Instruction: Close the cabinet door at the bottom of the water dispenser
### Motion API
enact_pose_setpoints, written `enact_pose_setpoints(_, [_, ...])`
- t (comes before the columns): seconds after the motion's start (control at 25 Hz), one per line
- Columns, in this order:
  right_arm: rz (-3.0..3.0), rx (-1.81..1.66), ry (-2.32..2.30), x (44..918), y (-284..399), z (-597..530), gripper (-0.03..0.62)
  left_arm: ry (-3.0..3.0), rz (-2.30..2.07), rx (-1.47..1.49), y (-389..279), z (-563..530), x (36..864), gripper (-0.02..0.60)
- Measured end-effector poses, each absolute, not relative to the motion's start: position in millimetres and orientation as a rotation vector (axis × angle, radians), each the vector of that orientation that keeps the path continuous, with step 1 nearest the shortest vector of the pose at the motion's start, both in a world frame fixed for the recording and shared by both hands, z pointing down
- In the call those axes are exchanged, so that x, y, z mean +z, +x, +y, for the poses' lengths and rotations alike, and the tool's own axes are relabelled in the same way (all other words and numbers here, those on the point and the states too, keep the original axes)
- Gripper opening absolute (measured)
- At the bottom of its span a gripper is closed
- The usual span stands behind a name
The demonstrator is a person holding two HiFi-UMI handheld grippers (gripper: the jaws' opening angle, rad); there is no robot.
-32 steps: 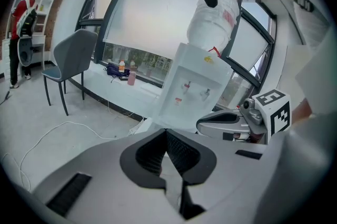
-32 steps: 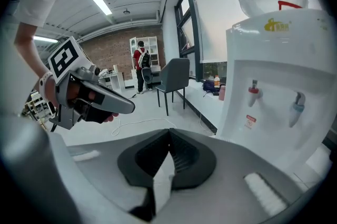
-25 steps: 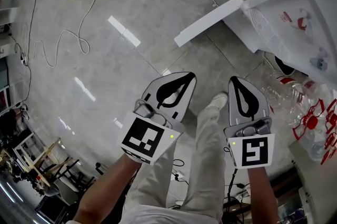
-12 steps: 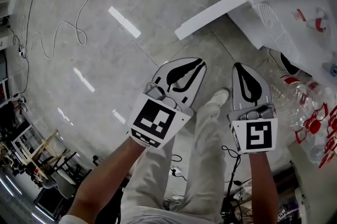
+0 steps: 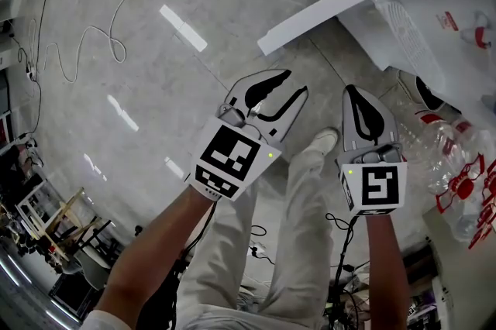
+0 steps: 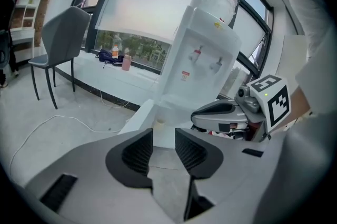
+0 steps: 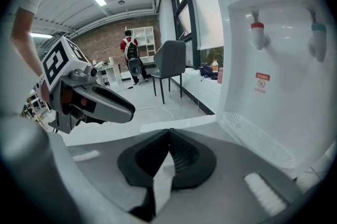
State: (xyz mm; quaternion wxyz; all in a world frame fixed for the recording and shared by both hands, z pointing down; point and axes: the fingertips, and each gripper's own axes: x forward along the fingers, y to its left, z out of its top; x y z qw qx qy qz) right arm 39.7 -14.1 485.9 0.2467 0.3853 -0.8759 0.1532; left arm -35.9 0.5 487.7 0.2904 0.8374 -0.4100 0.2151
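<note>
Since the earlier frames, the left gripper [image 5: 294, 84] has changed from pressed together to parted; the door [image 5: 314, 18] has not shifted. Left jaws are opening, with a clear gap and nothing between them. Right gripper [image 5: 355, 91] has its jaws pressed together on nothing.

In the head view, the door stands swung out, ahead of both pairs of jaws and well apart from them. It hinges on the dispenser [image 5: 434, 18], which lies ahead and to the right of the right jaws.

In the left gripper view, the left gripper [image 6: 164, 136] points at the dispenser [image 6: 202, 54]. The door [image 6: 138, 116] shows edge-on just beyond the left-hand jaw.

In the right gripper view, the right gripper [image 7: 169, 133] has the door [image 7: 200, 120] directly beyond its tips. The dispenser [image 7: 279, 60] fills the area to their right.
</note>
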Motion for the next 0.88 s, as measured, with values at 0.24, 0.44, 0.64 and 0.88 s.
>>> enact_pose_setpoints(0.24, [-2.387, 0.415, 1.01, 489, 35, -8, 0.003, 2.189, -1.182, 0.581, -62, -14, 502, 0.123])
enact_pose_setpoints(0.44, [-2.393, 0.422, 0.987, 489, 28, -4, 0.004, 2.142, -1.23, 0.622, -89, -22, 521, 0.147])
enact_pose_setpoints(0.64, [-2.403, 0.427, 0.973, 489, 23, -5, 0.003, 2.116, -1.239, 0.587, -97, -36, 533, 0.186])
enact_pose_setpoints(0.88, [-2.404, 0.434, 0.973, 489, 20, -8, 0.003, 2.067, -1.217, 0.639, -106, -47, 562, 0.189])
